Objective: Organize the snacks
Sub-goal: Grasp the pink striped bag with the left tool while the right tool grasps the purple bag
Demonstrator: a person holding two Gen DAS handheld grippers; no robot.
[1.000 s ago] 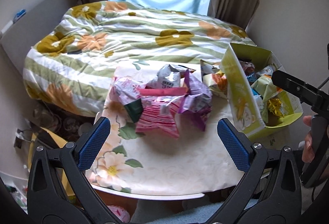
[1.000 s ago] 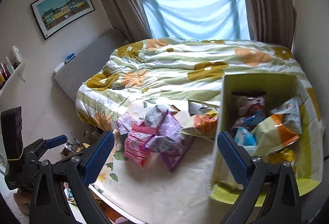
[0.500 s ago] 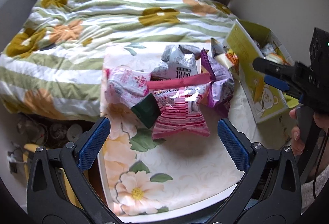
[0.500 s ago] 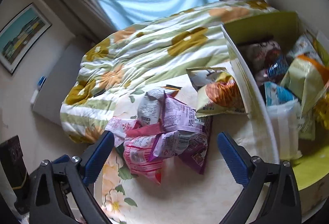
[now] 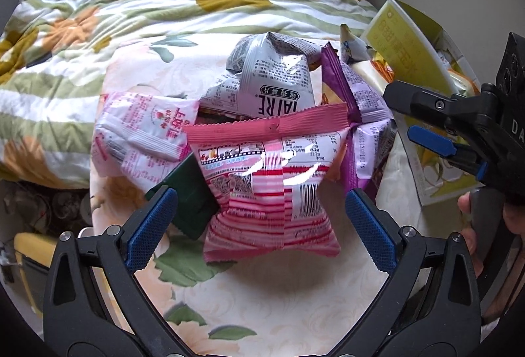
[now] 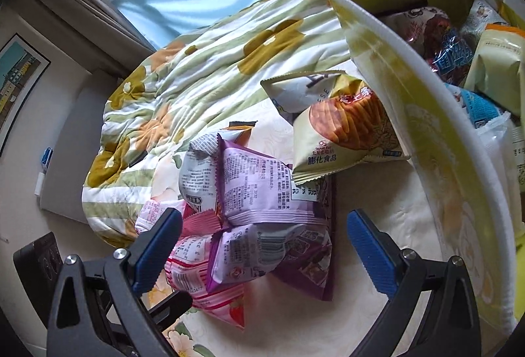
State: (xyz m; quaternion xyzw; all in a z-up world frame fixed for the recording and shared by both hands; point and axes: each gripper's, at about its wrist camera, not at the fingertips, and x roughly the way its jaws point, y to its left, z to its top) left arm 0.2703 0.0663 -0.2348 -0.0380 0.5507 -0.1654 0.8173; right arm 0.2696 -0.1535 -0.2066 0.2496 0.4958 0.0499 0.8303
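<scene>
A pile of snack bags lies on a floral-topped table (image 5: 262,307). My left gripper (image 5: 262,225) is open, its pads either side of a pink striped bag (image 5: 272,189). Behind it lie a grey bag (image 5: 272,78), a pale pink bag (image 5: 144,134), a dark green packet (image 5: 190,193) and purple bags (image 5: 367,127). My right gripper (image 6: 262,245) is open over a purple bag (image 6: 262,252), with another purple bag (image 6: 262,186) behind. A cream chip bag (image 6: 347,134) leans on the yellow-green box (image 6: 443,160), which holds several snacks.
A bed with a flowered quilt (image 5: 164,2) lies behind the table. The right gripper's body and the hand holding it (image 5: 475,140) show at the right of the left wrist view. The box wall (image 5: 410,38) stands at the table's right.
Both grippers have moved forward and down toward the snack pile. The left now straddles the pink striped bag; the right is over the purple bags. Both stay open.
</scene>
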